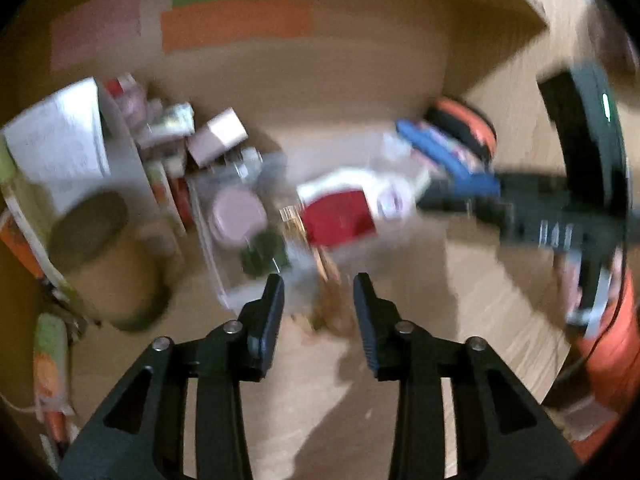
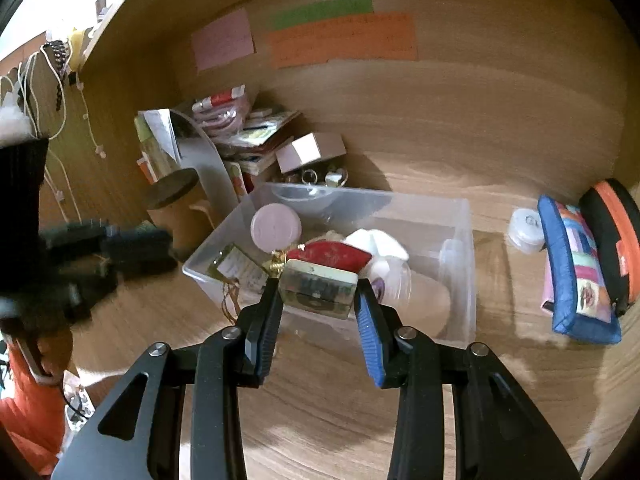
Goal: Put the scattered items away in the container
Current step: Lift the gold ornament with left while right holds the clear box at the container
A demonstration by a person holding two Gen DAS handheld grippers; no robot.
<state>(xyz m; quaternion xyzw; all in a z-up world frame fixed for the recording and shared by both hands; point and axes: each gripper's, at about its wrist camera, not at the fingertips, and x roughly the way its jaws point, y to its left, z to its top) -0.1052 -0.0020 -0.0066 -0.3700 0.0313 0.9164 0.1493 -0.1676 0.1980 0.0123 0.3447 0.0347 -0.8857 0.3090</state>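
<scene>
A clear plastic bin (image 2: 460,240) sits on the wooden desk and holds a pink round lid (image 2: 276,226), a red case (image 2: 332,258), a white item (image 2: 378,242) and tagged small things. My right gripper (image 2: 318,294) is shut on a small printed tin (image 2: 318,290), held above the bin's near wall. My left gripper (image 1: 318,292) is open and empty, above the desk just in front of the bin (image 1: 212,264); that view is blurred. The right gripper shows in the left wrist view (image 1: 460,196) over the bin.
A blue patchwork pouch (image 2: 576,272), an orange and black case (image 2: 612,236) and a white round pot (image 2: 526,230) lie right of the bin. A brown cup with dark lid (image 2: 176,204), a pink box (image 2: 310,150) and stacked papers (image 2: 256,132) stand behind it on the left.
</scene>
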